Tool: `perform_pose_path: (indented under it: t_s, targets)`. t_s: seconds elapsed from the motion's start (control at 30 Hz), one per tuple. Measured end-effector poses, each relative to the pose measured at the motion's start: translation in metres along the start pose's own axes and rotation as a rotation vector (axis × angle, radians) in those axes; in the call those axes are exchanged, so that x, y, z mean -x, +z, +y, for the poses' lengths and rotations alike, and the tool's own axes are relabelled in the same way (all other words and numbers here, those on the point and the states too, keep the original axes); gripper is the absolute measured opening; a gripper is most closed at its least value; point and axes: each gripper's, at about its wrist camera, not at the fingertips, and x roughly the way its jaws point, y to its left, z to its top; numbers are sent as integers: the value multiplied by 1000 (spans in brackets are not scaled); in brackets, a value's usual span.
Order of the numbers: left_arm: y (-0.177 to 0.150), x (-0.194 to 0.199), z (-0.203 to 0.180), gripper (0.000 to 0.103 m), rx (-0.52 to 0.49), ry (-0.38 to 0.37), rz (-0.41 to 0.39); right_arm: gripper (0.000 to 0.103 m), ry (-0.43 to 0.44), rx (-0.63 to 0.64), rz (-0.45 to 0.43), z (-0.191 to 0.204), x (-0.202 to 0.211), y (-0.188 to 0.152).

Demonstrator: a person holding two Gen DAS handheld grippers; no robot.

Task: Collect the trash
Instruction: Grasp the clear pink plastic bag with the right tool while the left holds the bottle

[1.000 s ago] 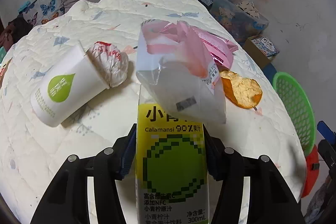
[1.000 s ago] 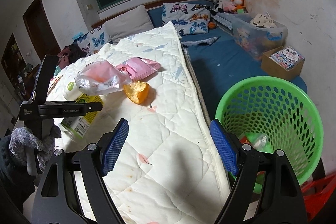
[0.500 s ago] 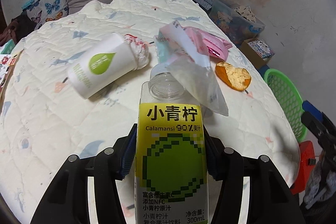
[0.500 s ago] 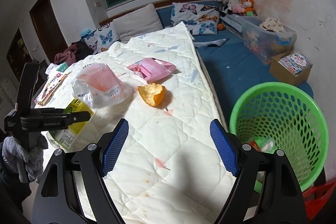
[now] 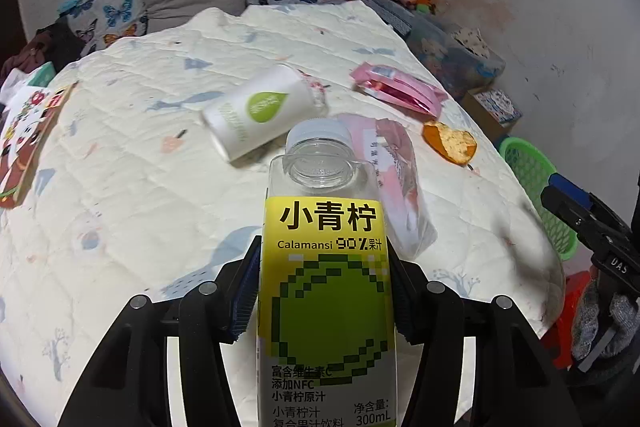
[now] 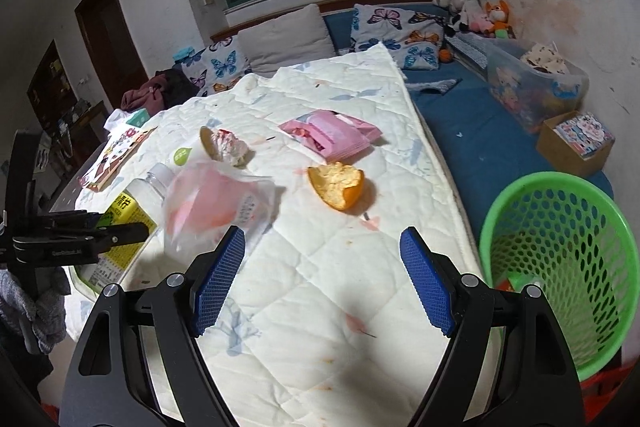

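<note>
Filling the lower middle of the left wrist view, the juice bottle (image 5: pixel 326 291) hides the quilt (image 5: pixel 160 195) behind it, and its base is cut off by the frame edge. The left gripper (image 5: pixel 322 291) is clamped on the bottle's sides, holding it above the quilt. Its yellow-green label reads "小青柠", "Calamansi 90%" and "300mL". The right gripper (image 6: pixel 322 281) stands released, nothing between its blue pads. A paper cup (image 5: pixel 262 111) with a green drop logo lies on its side; its small print is illegible. The clear bag (image 6: pixel 218 205) lies beside the orange peel (image 6: pixel 336 185). What lies inside the green basket (image 6: pixel 560 267) is hard to make out.
</note>
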Motion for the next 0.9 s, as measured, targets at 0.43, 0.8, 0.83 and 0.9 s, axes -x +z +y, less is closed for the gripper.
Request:
perform_pose_path:
  t_s: [0.43, 0.8, 0.83, 0.9]
  targets:
    - [-17, 31, 47, 54, 65, 51, -45, 83, 114, 53, 70, 58, -33, -2]
    - [-29, 37, 68, 54, 107, 35, -56, 95, 133, 62, 216, 101, -91, -14]
    - [-29, 37, 70, 54, 111, 33, -57, 97, 123, 61, 223, 101, -95, -14]
    - [-30, 37, 74, 54, 118, 30, -60, 98, 113, 50, 238, 101, -103, -14]
